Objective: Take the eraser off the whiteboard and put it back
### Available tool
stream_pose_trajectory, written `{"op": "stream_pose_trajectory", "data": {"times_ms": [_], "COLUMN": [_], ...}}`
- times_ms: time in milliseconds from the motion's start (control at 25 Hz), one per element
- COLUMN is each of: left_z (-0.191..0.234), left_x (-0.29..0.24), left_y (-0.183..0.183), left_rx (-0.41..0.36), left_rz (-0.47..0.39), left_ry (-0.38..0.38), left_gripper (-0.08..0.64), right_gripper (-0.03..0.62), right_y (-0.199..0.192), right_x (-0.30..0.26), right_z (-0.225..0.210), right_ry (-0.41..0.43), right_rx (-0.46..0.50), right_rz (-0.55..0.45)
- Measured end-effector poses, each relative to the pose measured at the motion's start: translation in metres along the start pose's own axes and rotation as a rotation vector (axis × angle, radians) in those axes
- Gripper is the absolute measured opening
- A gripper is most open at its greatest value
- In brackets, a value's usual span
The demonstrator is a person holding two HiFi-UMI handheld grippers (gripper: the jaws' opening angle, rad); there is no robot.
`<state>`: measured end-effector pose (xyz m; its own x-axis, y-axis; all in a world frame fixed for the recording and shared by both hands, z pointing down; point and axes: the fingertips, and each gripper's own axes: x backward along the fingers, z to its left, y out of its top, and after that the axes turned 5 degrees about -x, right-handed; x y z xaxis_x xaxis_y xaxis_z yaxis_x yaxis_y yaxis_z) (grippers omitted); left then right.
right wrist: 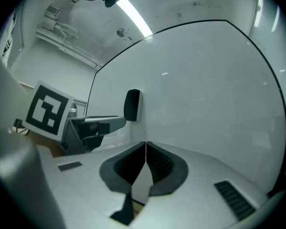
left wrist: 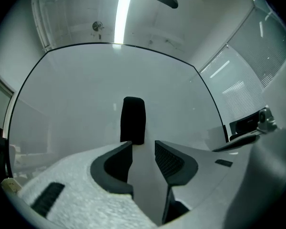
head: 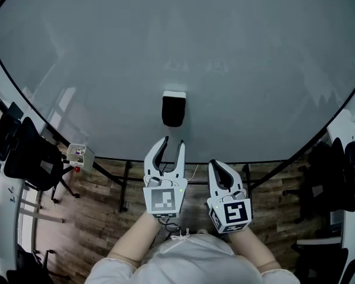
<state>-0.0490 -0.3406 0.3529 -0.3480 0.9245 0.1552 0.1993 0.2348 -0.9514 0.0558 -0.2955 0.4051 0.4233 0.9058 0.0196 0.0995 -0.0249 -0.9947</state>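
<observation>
Left gripper (head: 172, 142) fingers stand apart, empty; right gripper (head: 216, 165) fingers are closed on nothing. At 12 o'clock the eraser (head: 173, 109) clings to the whiteboard (head: 177, 40): probably light, rigid-backed, best pinched across its sides.

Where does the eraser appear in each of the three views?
Head view: the eraser is at centre on the whiteboard, just beyond the left gripper.
Left gripper view: eraser at centre, beyond the open jaws.
Right gripper view: eraser left of centre.
Shared landmark: the whiteboard.
</observation>
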Motion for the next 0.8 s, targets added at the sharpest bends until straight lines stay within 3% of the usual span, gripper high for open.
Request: {"op": "stream_pose_trajectory", "data": {"times_ms": [280,640,800], "left_z": [-0.027,-0.035,-0.039], "left_x": [0.029,0.047,0.046], "left_y": [-0.031,-0.045,-0.036], "left_rx": [0.073,0.086,0.126], "left_rz": [0.056,0.101,0.098], "left_ry": [-0.042,-0.091,-0.096], "left_gripper": [0.024,0.017,0.017], "right_gripper": [0.028,0.028,0.028], "right_y": [0.002,0.000,0.001], "right_x": [0.006,0.005,0.004], "right_z": [0.005,0.022,0.028], "right_ry": [0.012,0.062,0.068], "right_rx": [0.011,0.012,0.032], "right_rz": [-0.014,-0.029,-0.036]}}
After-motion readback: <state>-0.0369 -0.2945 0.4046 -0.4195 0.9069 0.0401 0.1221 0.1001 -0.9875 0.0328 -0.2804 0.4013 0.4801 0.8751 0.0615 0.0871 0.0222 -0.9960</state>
